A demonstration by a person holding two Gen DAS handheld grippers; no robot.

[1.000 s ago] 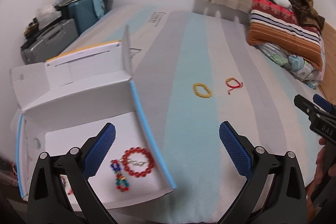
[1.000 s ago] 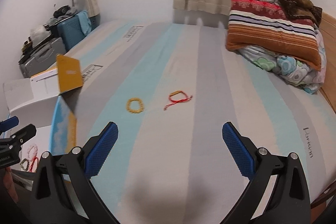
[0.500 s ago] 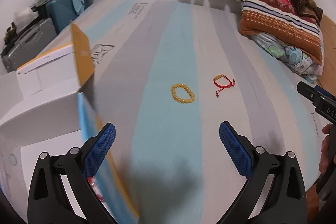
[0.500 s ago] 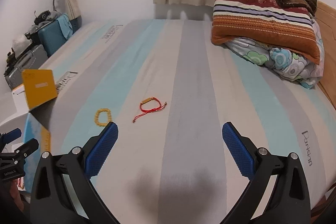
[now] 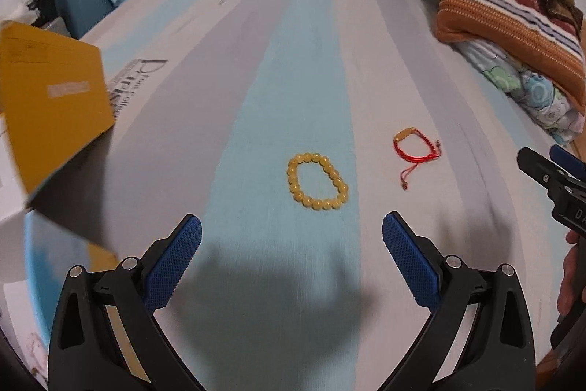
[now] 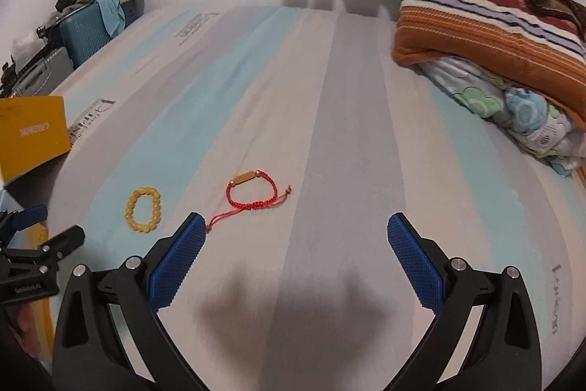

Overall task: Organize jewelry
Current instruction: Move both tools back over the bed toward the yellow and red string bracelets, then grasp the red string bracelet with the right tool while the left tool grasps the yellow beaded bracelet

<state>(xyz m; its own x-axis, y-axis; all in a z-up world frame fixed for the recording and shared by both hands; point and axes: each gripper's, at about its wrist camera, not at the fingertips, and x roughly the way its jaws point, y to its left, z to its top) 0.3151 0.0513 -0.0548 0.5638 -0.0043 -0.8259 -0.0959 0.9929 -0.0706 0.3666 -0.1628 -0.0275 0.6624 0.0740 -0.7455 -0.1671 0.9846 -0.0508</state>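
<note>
Here, yellow bead bracelet (image 5: 317,181), seemingly slanted lengthwise.

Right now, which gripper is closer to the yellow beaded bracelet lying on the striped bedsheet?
Left. The left gripper hangs open just short of the yellow beaded bracelet, almost centred on it. The right gripper, also open, sits off to the bracelet's right, beyond the red cord bracelet.

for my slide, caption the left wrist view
Open left tongs above a striped bedsheet, facing a yellow bead bracelet and red cord bracelet.
</note>
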